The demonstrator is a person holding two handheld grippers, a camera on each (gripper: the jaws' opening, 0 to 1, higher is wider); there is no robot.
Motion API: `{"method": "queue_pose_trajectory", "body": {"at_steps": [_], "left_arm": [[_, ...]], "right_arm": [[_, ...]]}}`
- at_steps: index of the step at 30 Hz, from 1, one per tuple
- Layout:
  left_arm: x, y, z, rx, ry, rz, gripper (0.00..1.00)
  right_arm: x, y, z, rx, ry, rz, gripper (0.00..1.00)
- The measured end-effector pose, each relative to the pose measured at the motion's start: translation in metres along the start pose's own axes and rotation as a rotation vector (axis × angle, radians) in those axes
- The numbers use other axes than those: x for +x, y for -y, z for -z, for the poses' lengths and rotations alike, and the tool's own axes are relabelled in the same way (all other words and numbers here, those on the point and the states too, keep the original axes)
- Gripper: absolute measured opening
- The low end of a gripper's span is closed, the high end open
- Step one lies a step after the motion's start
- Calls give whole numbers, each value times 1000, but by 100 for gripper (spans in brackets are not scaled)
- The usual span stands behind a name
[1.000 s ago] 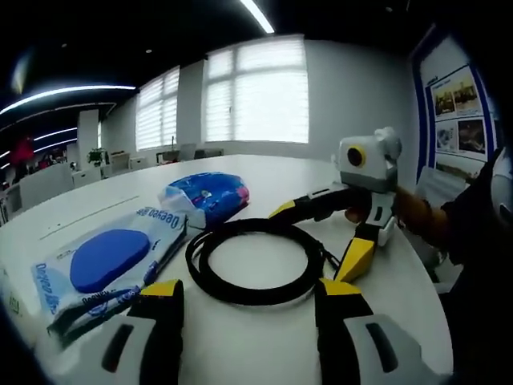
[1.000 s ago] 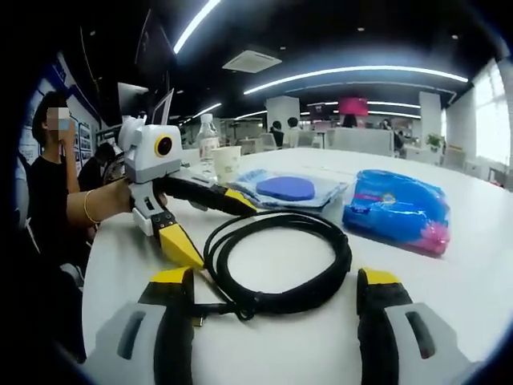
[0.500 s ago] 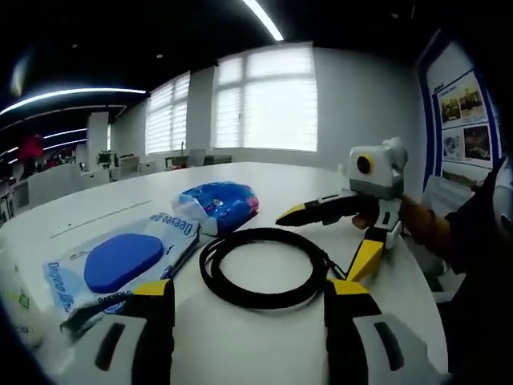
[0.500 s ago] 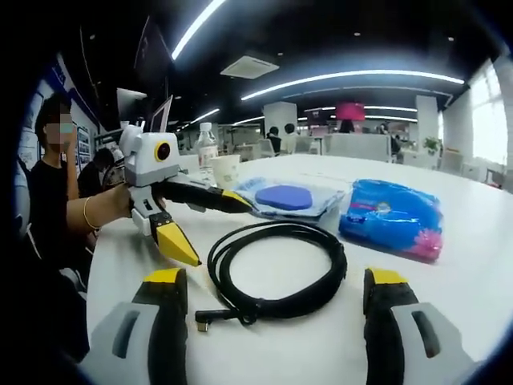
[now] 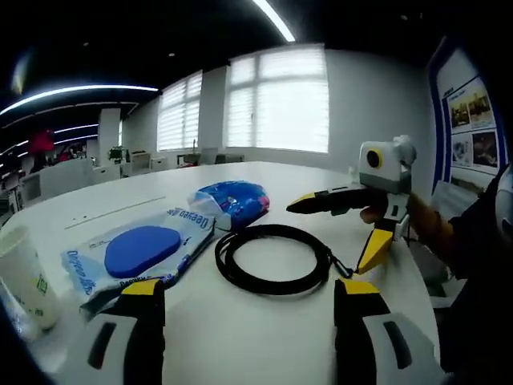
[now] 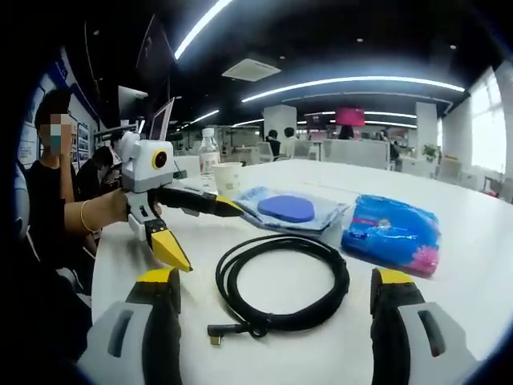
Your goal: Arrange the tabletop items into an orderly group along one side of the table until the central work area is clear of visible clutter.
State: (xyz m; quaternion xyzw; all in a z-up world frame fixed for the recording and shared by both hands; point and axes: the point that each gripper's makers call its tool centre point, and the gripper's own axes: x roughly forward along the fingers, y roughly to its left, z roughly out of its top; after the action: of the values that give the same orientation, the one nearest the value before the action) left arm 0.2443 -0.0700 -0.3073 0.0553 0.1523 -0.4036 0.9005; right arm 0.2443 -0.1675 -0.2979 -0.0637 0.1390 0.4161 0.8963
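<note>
Clearly visible in both views: black coiled cable (image 5: 274, 259) (image 6: 284, 282) flat on the white surface (image 5: 240, 337) (image 6: 481, 265), between both hand-held grippers. Left hand-held gripper (image 5: 248, 301), jaws wide apart, clamped on nothing, held short of the coil; seen again from the right gripper view (image 6: 192, 228), gripped by a hand (image 6: 112, 210) wearing a bracelet. Right hand-held gripper (image 6: 276, 293), jaws likewise spread and empty; seen from the left gripper view (image 5: 337, 228) at the far side of the cable.

Right gripper view alone: cable plug end (image 6: 218, 330) pointing toward the camera, clear water bottle (image 6: 208, 152), laptop (image 6: 160, 120).

Left gripper view alone: windows with blinds, wall posters. Paper cup (image 5: 24, 277) (image 6: 228, 178) cut off at the left edge there, its print unreadable.

Flat packet with a blue oval (image 5: 144, 250) (image 6: 288, 210) carrying blue lettering, partly readable, roughly "Deeyeo". Blue crinkled pouch (image 5: 232, 200) (image 6: 393, 233) just beyond the coil, printing too small to read.
</note>
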Motion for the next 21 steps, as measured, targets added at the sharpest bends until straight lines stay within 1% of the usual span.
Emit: {"method": "queue_pose_trajectory", "body": {"at_steps": [3,6,8,11,15,21], "left_arm": [[-4,-1,0,7,-2,-11,88],[-8,-1,-1,13,16,-16,89],[-10,-1,0,7,16,-14,89],[-14,-2,2,12,15,-29,92],[-21,-5,4,6,10,-46,93],[-32,-7,1,-1,30,-65,96]], "right_arm": [[0,-1,1,-9,-10,6,99],[-1,-2,1,-19,-13,16,100],[-3,-3,1,-35,-12,25,100],[-6,-4,0,-39,-12,36,100],[-11,-7,-5,-49,-5,44,100],[-16,-10,-10,-69,0,56,100]]}}
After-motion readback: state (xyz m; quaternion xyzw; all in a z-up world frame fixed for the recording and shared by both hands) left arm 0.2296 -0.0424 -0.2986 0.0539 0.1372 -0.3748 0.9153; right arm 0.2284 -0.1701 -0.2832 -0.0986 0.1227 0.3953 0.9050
